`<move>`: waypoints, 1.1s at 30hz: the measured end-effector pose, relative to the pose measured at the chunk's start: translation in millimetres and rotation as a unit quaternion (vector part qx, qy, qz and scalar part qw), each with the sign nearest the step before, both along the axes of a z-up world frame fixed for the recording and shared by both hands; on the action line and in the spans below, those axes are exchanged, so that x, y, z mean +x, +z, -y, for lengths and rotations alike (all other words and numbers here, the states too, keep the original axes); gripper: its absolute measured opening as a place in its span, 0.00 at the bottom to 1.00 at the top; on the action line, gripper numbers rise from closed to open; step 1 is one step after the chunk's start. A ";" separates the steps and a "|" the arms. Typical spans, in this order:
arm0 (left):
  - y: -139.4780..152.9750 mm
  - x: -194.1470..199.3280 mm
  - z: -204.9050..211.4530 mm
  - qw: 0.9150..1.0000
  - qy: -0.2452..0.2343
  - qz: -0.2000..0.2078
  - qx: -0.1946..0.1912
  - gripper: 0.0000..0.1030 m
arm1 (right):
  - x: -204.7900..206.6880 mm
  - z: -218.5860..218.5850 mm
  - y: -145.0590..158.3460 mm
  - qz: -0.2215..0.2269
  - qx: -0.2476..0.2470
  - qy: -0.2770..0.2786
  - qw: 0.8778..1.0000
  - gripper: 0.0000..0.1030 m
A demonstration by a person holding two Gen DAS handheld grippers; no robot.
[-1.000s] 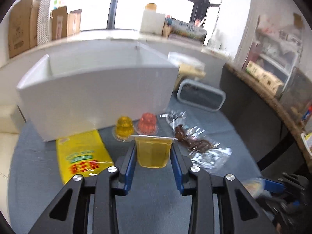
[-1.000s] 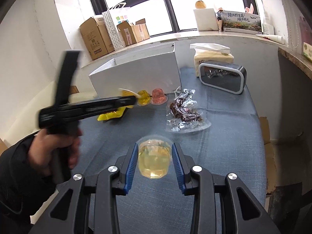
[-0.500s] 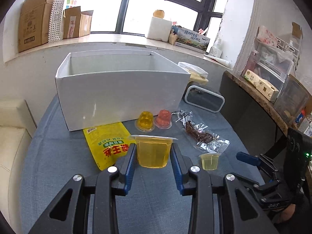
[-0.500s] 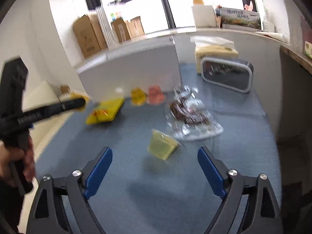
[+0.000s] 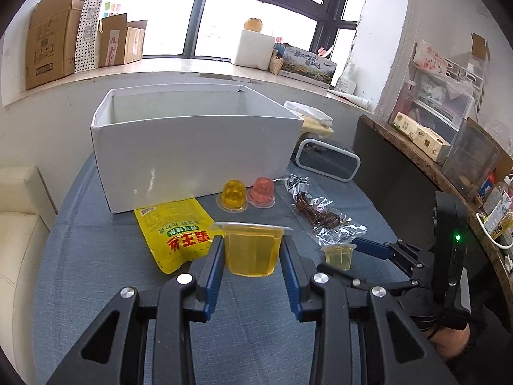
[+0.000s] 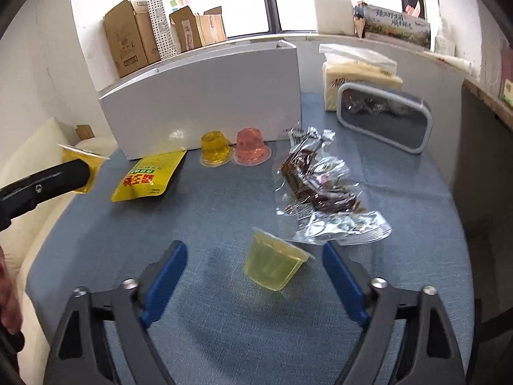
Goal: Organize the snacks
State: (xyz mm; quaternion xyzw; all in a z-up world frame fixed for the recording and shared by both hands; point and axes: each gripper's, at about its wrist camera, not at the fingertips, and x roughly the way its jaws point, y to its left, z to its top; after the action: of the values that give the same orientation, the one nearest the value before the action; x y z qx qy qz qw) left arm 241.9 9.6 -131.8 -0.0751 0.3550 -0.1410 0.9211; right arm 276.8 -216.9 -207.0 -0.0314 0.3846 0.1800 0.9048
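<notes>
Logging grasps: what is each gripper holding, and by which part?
The left gripper clamps an orange jelly cup by its side walls. The right gripper is open, holding nothing.

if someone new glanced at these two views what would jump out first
The amber jelly cup clamped in the left gripper, held up in front of the big white box. Next, the pale yellow jelly cup lying between the wide-open fingers of the right gripper on the blue tablecloth. Behind it lie a crinkly clear packet of dark snack and a bright yellow pouch.
</notes>
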 end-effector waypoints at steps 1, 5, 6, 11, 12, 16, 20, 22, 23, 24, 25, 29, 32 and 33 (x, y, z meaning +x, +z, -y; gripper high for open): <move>-0.5 0.1 -0.5 1.000 0.000 0.000 -0.002 0.37 | 2.4 -0.3 -2.0 -0.009 -0.007 -0.002 1.000 0.46; -1.3 -0.6 -0.4 1.000 -0.003 0.000 -0.003 0.37 | 0.1 -2.6 -0.8 -0.008 -0.012 0.009 1.000 0.47; -1.1 -0.3 -0.3 1.000 -0.004 0.000 -0.003 0.37 | -1.5 -4.1 -0.3 -0.008 -0.014 0.014 1.000 0.47; 2.8 -0.3 -3.5 1.000 -0.004 0.005 -0.007 0.37 | -10.6 -11.7 13.6 0.009 -0.011 0.033 0.999 0.47; 4.4 -0.5 -4.1 1.000 -0.004 0.008 -0.006 0.37 | -12.6 -13.2 19.7 0.015 -0.008 0.036 0.999 0.47; 16.1 1.6 -9.2 1.000 -0.004 0.018 -0.007 0.37 | -15.4 -21.0 45.4 0.039 0.002 0.049 0.998 0.47; 39.4 13.2 -18.1 0.999 0.000 0.040 -0.003 0.37 | -2.1 -31.7 81.5 0.069 0.014 0.063 0.996 0.47; 55.2 24.6 -25.3 0.999 0.004 0.054 -0.003 0.37 | 11.4 -39.8 96.0 0.079 0.020 0.069 0.994 0.47; 61.9 30.6 -28.8 0.998 0.007 0.060 -0.005 0.37 | 20.8 -44.2 105.4 0.084 0.026 0.076 0.993 0.47; 70.4 38.3 -32.7 0.998 0.012 0.069 -0.002 0.37 | 28.2 -47.8 113.4 0.092 0.032 0.086 0.992 0.47; 78.5 47.0 -36.1 0.997 0.016 0.077 0.003 0.37 | 39.4 -54.6 123.3 0.104 0.030 0.092 0.990 0.47; 99.7 87.8 -50.0 0.996 0.022 0.083 0.003 0.37 | 83.7 -74.0 145.6 0.110 0.027 0.098 0.989 0.47; 107.9 123.1 -60.3 0.996 0.029 0.080 0.006 0.37 | 116.6 -82.9 151.9 0.101 0.038 0.098 0.989 0.47; 107.0 135.3 -63.0 0.997 0.029 0.073 0.008 0.37 | 126.4 -85.7 151.4 0.097 0.035 0.096 0.990 0.47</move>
State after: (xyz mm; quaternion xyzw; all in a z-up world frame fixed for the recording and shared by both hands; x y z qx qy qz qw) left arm 377.2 72.7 -24.8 -0.0672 0.2852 -0.1166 0.9490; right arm 403.2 -131.1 -55.6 -0.0540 0.2838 0.2754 0.9169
